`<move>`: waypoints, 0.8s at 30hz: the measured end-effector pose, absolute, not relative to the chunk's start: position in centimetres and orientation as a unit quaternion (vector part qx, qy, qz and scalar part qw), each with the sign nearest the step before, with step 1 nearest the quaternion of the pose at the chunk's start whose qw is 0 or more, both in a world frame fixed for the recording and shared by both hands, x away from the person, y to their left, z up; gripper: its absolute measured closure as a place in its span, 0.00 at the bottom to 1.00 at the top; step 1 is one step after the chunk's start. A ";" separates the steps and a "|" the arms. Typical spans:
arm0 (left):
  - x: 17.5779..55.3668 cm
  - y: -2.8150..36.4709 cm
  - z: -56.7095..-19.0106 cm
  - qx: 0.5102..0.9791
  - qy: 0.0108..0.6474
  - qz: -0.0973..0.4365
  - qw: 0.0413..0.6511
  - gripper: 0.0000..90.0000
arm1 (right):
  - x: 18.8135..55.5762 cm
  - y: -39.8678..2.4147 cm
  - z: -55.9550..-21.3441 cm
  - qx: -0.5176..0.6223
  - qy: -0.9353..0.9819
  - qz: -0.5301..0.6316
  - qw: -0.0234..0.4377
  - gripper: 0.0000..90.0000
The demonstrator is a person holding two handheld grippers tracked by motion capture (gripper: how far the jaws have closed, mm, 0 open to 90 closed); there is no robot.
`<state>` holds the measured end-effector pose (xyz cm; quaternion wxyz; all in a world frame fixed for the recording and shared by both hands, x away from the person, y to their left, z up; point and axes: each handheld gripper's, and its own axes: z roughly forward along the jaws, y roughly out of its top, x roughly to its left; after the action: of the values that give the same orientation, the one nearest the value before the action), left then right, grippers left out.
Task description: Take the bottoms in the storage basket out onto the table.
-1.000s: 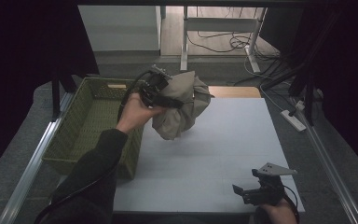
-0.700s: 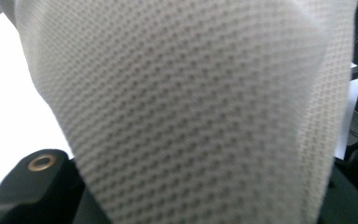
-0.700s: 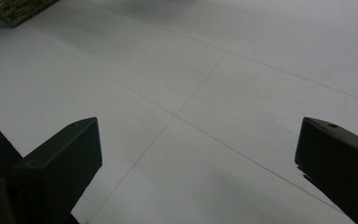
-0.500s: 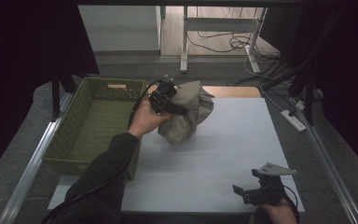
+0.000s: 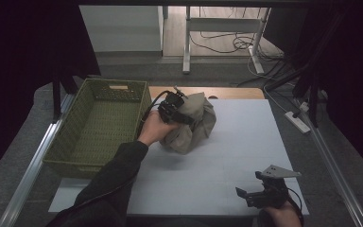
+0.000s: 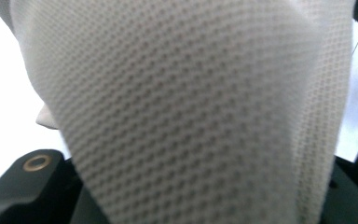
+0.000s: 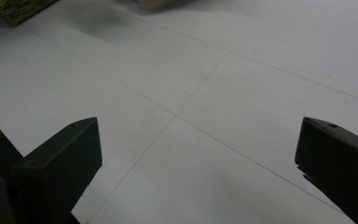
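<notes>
left hand-held gripper (image 5: pixel 174 108): clamped on a bunch of the beige cloth (image 5: pixel 194 124), jaws pinching the weave right up against its own camera.
cloth: a crumpled bundle sitting on the white bench (image 5: pixel 246 156), just beside the green basket (image 5: pixel 75 142), with the top gathered in the grip.
why held so: pinching a fold near the top looks like the way to carry the whole bundle without it spilling open.
basket: looks bare inside, likely the place the cloth came from or goes to; i can't tell which.
right hand-held gripper (image 5: pixel 257 195): jaws wide apart, holding nothing, parked low at the near right edge, well apart from the cloth.
next move, my guess: spread or fold the cloth on the bench.
</notes>
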<state>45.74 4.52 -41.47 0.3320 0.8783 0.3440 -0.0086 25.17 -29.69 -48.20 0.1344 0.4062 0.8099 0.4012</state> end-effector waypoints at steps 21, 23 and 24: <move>45.3 2.8 -46.8 0.880 0.357 -0.034 0.311 0.68 | 25.1 -29.7 -48.2 0.404 0.811 0.401 0.136 0.01; 45.2 2.7 -47.4 0.881 0.356 -0.035 0.309 0.67 | 25.1 -29.7 -48.2 0.404 0.811 0.401 0.136 0.01; 45.2 2.7 -47.6 0.882 0.356 -0.036 0.307 0.67 | 25.1 -29.7 -48.2 0.404 0.811 0.401 0.136 0.01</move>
<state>45.24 2.66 -47.63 0.3071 0.8819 0.3559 -0.0356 25.14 -29.65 -48.20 0.1357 0.4035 0.8113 0.4008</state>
